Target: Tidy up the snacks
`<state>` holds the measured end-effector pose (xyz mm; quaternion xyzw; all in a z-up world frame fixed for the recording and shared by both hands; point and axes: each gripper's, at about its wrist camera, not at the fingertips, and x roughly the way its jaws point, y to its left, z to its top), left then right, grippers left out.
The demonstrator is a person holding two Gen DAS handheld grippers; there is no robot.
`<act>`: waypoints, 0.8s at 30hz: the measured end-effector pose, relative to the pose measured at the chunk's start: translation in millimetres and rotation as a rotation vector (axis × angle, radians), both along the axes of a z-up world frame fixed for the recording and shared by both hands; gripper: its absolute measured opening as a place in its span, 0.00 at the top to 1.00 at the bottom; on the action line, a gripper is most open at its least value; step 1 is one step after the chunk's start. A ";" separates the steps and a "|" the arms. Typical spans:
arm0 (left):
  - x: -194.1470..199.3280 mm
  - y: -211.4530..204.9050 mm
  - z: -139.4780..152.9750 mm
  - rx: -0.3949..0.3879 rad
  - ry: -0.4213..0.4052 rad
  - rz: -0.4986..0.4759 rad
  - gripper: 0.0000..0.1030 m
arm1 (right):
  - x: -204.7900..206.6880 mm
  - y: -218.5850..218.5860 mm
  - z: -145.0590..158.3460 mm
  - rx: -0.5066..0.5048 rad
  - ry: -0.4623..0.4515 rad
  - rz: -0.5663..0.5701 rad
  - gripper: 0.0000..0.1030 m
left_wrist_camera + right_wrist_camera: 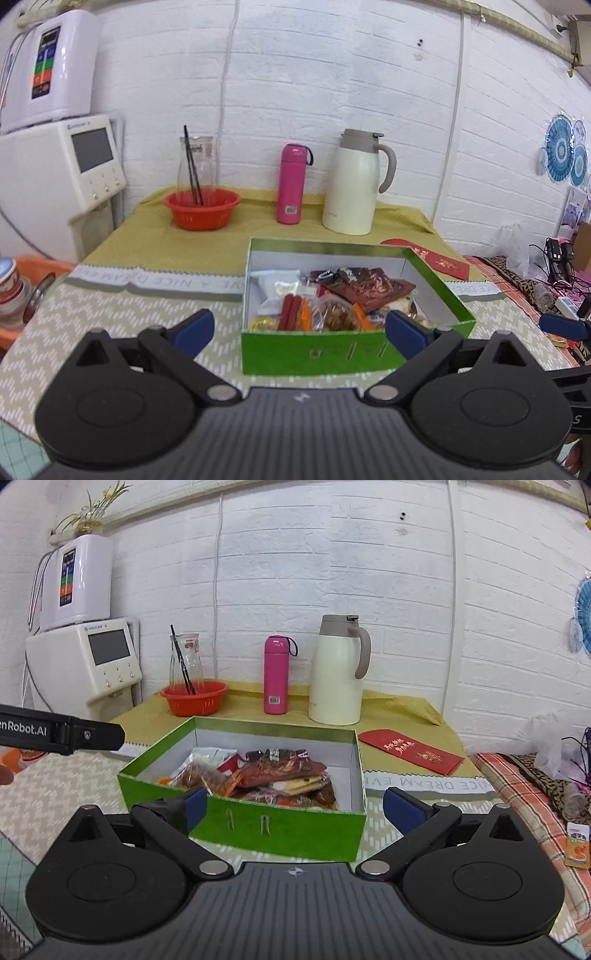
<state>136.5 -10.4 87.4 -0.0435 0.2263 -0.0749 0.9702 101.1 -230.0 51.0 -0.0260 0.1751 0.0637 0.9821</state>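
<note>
While both tongs hang over the near edge of the table, nothing is pinched. The left gripper (pixel 299 326) has its blue pads spread wide, empty, framing the near wall of the green box (pixel 314 350). The right gripper (pixel 295 806) is spread just as wide, also empty, in front of the same box. That box sits open on the patterned cloth (pixel 92 314), and the snacks (pixel 266 775) are heaped inside it, wrapped packets piled together. Far behind stand a red bowl (pixel 201 210) with a glass carafe, a pink flask (pixel 291 184) and a cream jug (pixel 351 184). A red envelope (pixel 410 751) lies right of the box. One small packet (pixel 576 849) rests on the far-right checked cloth.
</note>
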 end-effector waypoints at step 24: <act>-59.7 3.6 -54.8 0.102 0.111 0.099 0.05 | -49.6 12.1 -39.3 0.025 0.097 -0.066 0.00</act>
